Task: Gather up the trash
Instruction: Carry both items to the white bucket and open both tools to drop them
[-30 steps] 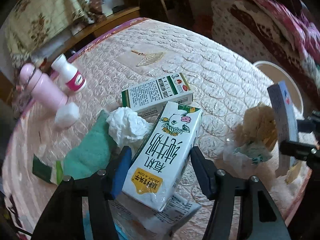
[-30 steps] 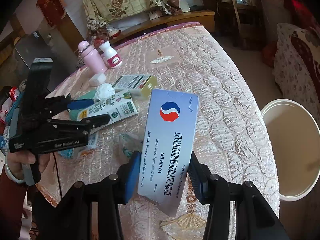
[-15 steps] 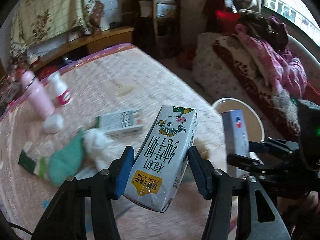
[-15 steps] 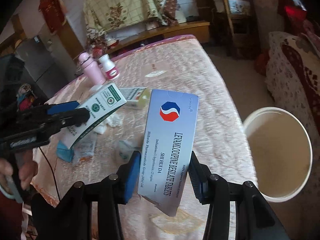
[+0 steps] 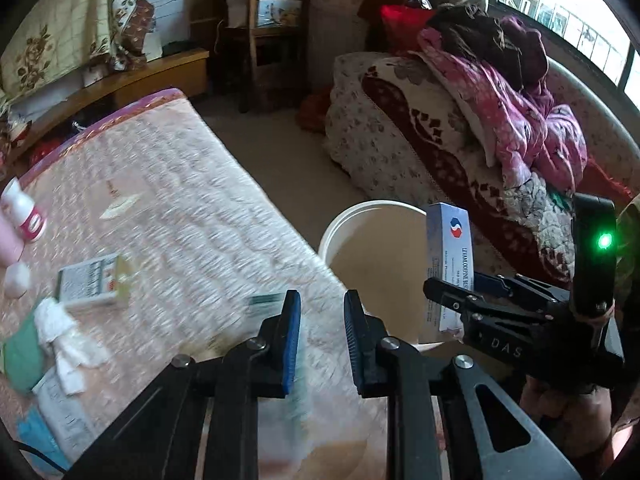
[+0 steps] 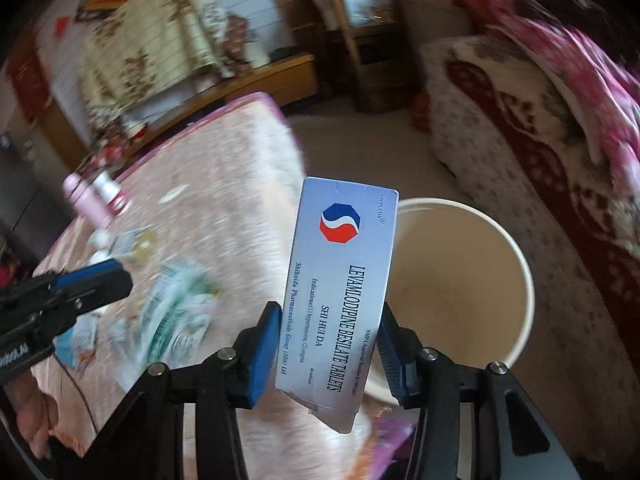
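My right gripper (image 6: pixel 328 344) is shut on a silver-blue tablet box (image 6: pixel 340 276) and holds it upright beside the rim of the white bucket (image 6: pixel 496 248). The box also shows in the left wrist view (image 5: pixel 450 252), in front of the bucket (image 5: pixel 360 216). My left gripper (image 5: pixel 320 340) holds nothing between its blue pads, which stand a narrow gap apart. A blurred milk carton (image 6: pixel 176 312) is at the table edge, below and right of the left gripper's fingers (image 6: pixel 92 280).
On the quilted table (image 5: pixel 180 208) lie a green-white box (image 5: pixel 90 280), crumpled tissue (image 5: pixel 60 328), a green cloth (image 5: pixel 20 356), a pink bottle (image 6: pixel 86 200) and a small white bottle (image 5: pixel 24 216). A sofa with pink blankets (image 5: pixel 500 120) stands behind the bucket.
The milk carton has left my left gripper and shows blurred at the table edge. Both grippers have swung right toward the bucket. The jaws of the left gripper are closer together.
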Demonstrator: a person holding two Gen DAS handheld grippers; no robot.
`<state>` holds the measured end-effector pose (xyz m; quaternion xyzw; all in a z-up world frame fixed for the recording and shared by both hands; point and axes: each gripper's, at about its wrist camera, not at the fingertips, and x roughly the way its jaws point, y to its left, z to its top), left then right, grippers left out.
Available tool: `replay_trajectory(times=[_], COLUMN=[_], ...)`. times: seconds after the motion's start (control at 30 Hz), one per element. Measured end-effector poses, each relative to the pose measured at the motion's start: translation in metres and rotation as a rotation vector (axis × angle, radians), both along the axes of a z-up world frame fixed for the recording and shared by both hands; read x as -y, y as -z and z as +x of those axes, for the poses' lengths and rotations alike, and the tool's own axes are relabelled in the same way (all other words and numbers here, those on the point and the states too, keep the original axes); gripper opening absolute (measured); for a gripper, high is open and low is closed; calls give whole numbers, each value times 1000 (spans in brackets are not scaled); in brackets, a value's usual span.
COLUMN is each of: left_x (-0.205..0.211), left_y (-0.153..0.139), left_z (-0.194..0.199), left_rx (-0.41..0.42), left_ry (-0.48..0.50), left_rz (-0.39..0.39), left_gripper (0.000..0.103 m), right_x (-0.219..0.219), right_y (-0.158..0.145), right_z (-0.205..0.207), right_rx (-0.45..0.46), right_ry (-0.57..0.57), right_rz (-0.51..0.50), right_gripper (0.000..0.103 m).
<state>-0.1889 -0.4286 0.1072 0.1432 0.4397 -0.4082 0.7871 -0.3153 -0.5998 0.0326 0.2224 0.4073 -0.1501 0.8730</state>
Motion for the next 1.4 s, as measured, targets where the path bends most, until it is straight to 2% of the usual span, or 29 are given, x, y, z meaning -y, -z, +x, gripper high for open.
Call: replay_trajectory(times=[0.07,0.17,0.23,0.27,0.3,0.33,0.43,0.53,0.6,0.63,0.7,0.83,0.97,1.13,1.27,1.33,1.37,1.4], left_x=[7,3,-7,-14,-25,-31,-46,-46,-45,-45,-41,-31,-18,20,47,55,55,54], left_y=[6,4,1,0,-2,-2,8,28,36,41,46,46,29,18,20,23,24,25], left_z=[1,-1,-1,0,-1,-2,-7,-15,-15,-15,-17,-20,-25,-22,-19,-17,-17,-16], left_rx=[-38,-35,-32,-24,0,17,24,73,70,41,4,0,-18,-46,-117,-148,-152,-154], left_ry=[4,-4,-19,-28,-48,-61,-67,-87,-91,-84,-65,-44,-28,-7,8,3,-1,-17], left_rz=[0,6,8,6,2,2,51,157,171,163,150,147,92,22,-32,-59,-69,-80], left_gripper=[22,24,42,64,79,81,81,80,79,75,42,41,41,41,42,48,58,67], right_x=[20,33,37,37,37,38,35,32,31,31,31,37,44,56,70,74,75,76], right_y=[9,14,16,18,19,20,23,26,26,25,24,23,23,27,33,35,35,35], right_z=[-4,-11,-14,-15,-15,-14,-11,-8,-8,-10,-12,-16,-20,-19,-12,-11,-12,-14], right_rx=[-19,-18,-14,-14,-13,-9,-2,-5,-8,-7,-7,-11,-9,-18,-35,-36,-35,-33], right_ry=[39,51,45,46,46,44,32,23,26,26,27,40,57,87,115,125,142,162], right_rz=[27,39,43,47,53,63,69,68,72,73,68,63,61,58,52,50,47,48], right_gripper=[50,50,50,50,50,50,51,51,51,51,51,51,51,52,50,51,58,70])
